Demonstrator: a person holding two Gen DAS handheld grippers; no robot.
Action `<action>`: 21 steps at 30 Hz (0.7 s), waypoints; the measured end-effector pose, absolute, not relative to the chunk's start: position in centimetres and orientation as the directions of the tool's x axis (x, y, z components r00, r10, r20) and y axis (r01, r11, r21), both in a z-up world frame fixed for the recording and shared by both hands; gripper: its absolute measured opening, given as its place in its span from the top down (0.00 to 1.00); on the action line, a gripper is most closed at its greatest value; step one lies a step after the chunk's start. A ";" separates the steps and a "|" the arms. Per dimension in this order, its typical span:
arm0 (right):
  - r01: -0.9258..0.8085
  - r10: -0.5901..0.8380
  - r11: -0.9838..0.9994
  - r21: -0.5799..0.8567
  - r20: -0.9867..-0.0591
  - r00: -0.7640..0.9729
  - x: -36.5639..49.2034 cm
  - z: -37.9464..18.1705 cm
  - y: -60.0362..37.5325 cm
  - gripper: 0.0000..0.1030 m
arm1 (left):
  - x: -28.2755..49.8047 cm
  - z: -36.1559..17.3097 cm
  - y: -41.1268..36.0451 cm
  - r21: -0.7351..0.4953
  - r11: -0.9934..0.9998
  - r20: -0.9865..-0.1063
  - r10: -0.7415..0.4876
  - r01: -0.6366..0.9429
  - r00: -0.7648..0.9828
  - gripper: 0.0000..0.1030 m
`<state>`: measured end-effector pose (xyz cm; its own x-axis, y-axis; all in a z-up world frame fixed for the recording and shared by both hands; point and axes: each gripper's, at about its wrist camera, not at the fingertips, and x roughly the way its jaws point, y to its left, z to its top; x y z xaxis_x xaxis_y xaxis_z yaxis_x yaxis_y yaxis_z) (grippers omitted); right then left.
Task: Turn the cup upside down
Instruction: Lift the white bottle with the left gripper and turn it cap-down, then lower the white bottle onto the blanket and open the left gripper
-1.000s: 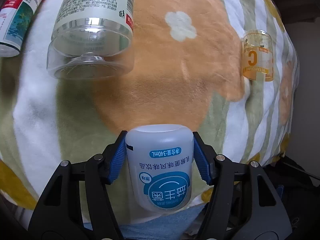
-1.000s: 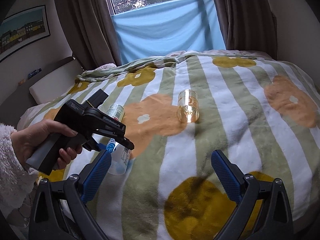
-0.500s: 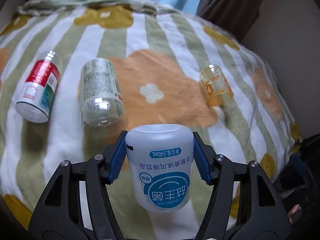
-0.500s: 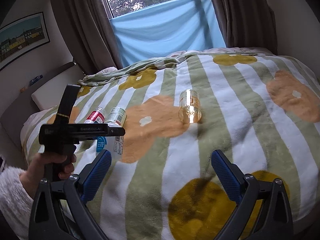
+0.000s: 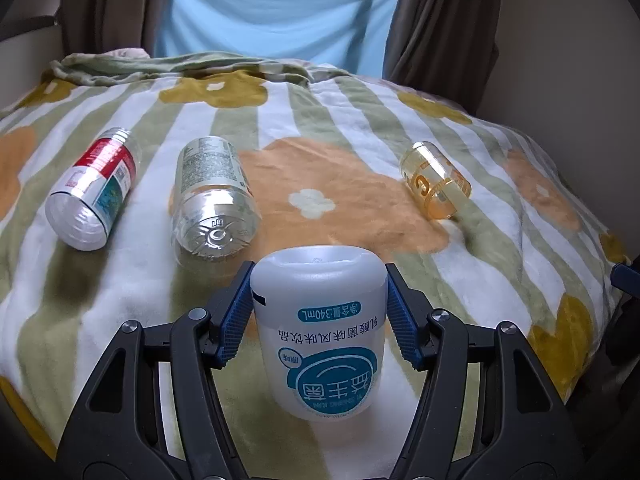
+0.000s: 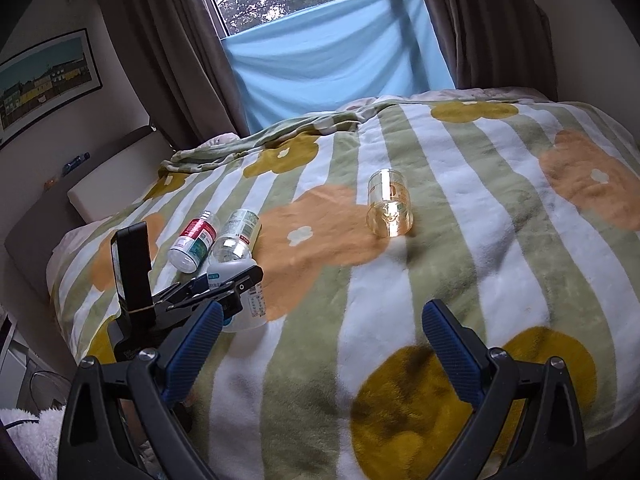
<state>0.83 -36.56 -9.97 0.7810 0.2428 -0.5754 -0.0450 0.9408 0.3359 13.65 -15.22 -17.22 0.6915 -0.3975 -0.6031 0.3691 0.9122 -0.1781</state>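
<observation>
The left gripper [image 5: 320, 312] has tilted up from facing down, setting the white cup [image 5: 322, 332] upside down

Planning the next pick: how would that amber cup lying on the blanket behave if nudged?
The amber cup lies on its side, so it would probably roll, though the plush blanket may damp that. It looks see-through and empty, so likely light. Its smooth wall may slip between jaws.
</observation>
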 end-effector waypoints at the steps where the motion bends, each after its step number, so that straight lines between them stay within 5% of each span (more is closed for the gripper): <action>1: -0.048 0.244 0.941 0.335 -0.575 0.781 0.8 -10.0 -36.5 0.03 | 13.5 -17.2 -15.3 -0.173 0.912 -0.606 -0.396 0.373 0.689 0.43; 21: -0.067 0.243 0.949 0.307 -0.583 0.775 0.6 -10.2 -35.6 0.03 | 11.1 -16.6 -15.4 -0.122 0.908 -0.688 -0.369 0.401 0.625 0.43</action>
<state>0.64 -35.61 -10.19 0.7754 0.2435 -0.5827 -0.0674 0.9493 0.3070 11.12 -15.35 -16.57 0.6253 -0.3690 -0.6877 0.4013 0.9078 -0.1222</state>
